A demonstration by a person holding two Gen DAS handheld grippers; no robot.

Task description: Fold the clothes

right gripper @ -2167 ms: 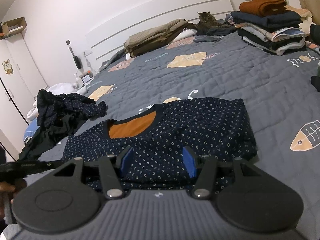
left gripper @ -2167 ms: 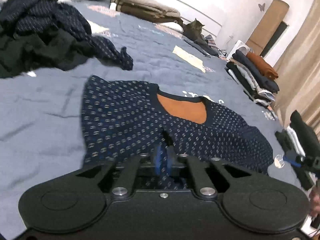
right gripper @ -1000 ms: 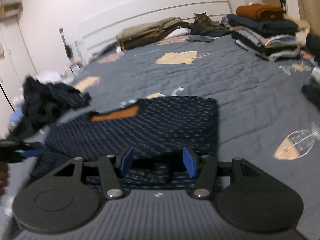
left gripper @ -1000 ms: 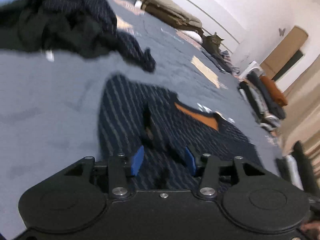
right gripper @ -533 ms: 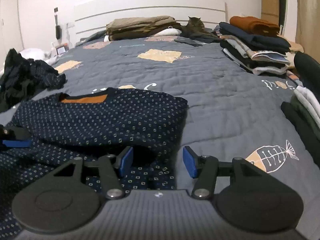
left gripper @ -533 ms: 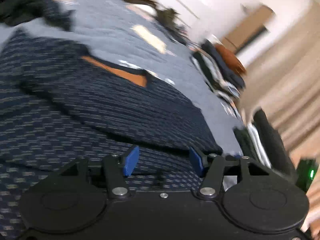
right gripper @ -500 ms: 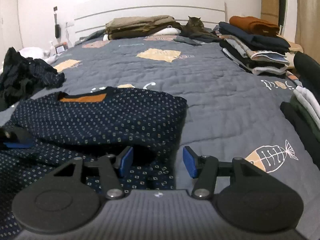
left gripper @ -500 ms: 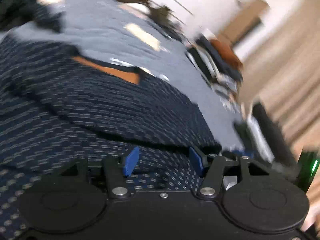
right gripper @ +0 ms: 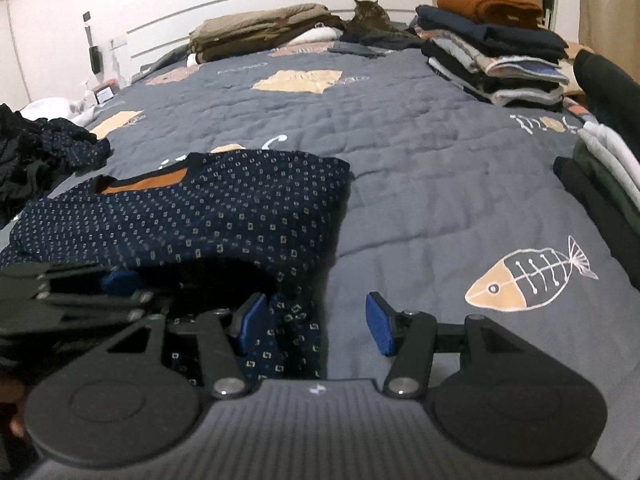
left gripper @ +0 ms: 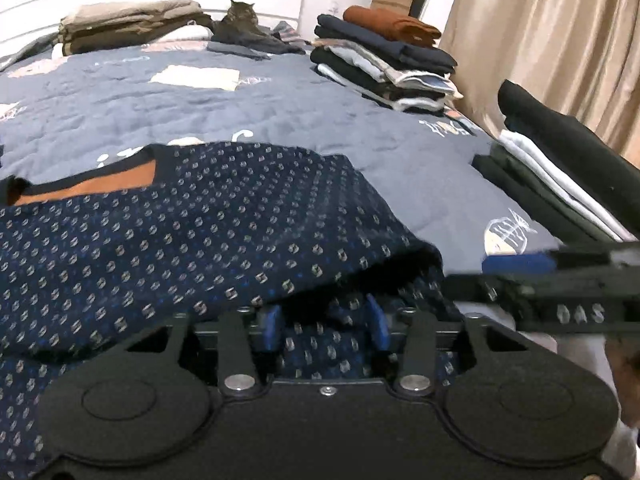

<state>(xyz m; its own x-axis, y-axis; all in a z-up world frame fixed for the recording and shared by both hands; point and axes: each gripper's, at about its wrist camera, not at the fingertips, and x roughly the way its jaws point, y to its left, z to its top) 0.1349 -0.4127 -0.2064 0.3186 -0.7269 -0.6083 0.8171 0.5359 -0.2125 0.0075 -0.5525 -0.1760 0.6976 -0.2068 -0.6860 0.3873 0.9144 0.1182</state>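
Right hand-held gripper (right gripper: 320,322) open over navy sweater (right gripper: 192,216) hem on bed (right gripper: 420,160).

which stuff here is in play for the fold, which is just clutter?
In play: patterned navy sweater; left claw, closing over its hem; right claw, open.
Clutter: cat; folded stacks; dark unfolded heap; bedspread.

Knitted, matt navy sweater (left gripper: 192,232) on a quilted, stitched cloth bedspread (left gripper: 280,112); matt black plastic tool bodies.
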